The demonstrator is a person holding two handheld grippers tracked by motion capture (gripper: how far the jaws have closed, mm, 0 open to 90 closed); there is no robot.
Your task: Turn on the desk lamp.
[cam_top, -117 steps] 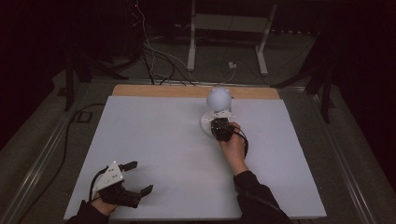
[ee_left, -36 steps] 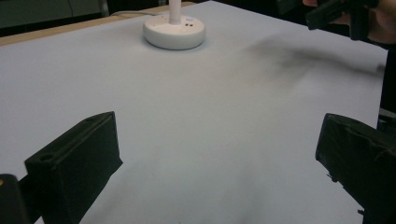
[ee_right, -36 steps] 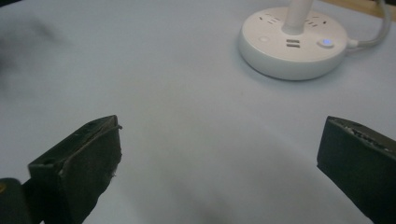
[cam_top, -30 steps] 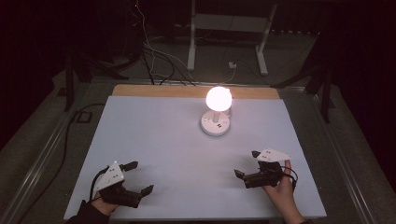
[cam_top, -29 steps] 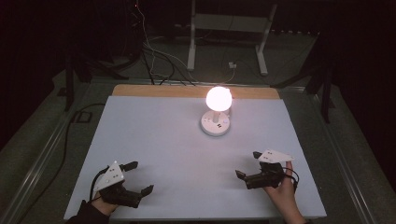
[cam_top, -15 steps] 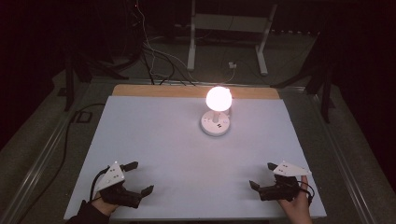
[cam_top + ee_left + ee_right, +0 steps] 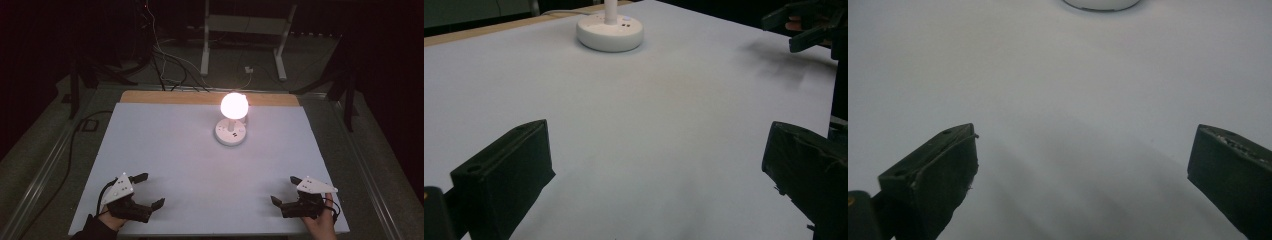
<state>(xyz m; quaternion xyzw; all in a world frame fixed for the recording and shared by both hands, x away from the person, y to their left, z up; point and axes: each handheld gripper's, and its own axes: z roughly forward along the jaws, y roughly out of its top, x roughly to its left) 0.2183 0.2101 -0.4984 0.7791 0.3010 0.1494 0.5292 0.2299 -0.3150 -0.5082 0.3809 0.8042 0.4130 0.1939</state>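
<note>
At the near edge of the white table [image 7: 165,150], the left gripper [image 7: 150,190] rests at about seven o'clock, held by a hand in a dark sleeve. Its jaws stand wide apart with nothing between them; in the left gripper view only bare white surface lies between the two black jaws.

At about five o'clock, also at the near edge, the right gripper [image 7: 286,191] sits in the person's right hand [image 7: 320,225], released as well: its jaws are spread and empty, and the right gripper view shows plain table between them. In the left gripper view this gripper appears at the upper right [image 7: 796,27], well apart.

Farther off, toward twelve o'clock and a little right of the table's middle, the lamp [image 7: 233,117] stands upright on its round white base [image 7: 230,134], its globe lit and glowing. The base shows at the top of the left gripper view [image 7: 610,34] and at the top edge of the right gripper view [image 7: 1100,4]. Both grippers are well apart from it.

Beyond the table's far wooden edge [image 7: 165,97], cables [image 7: 165,60] lie on the dark floor.
</note>
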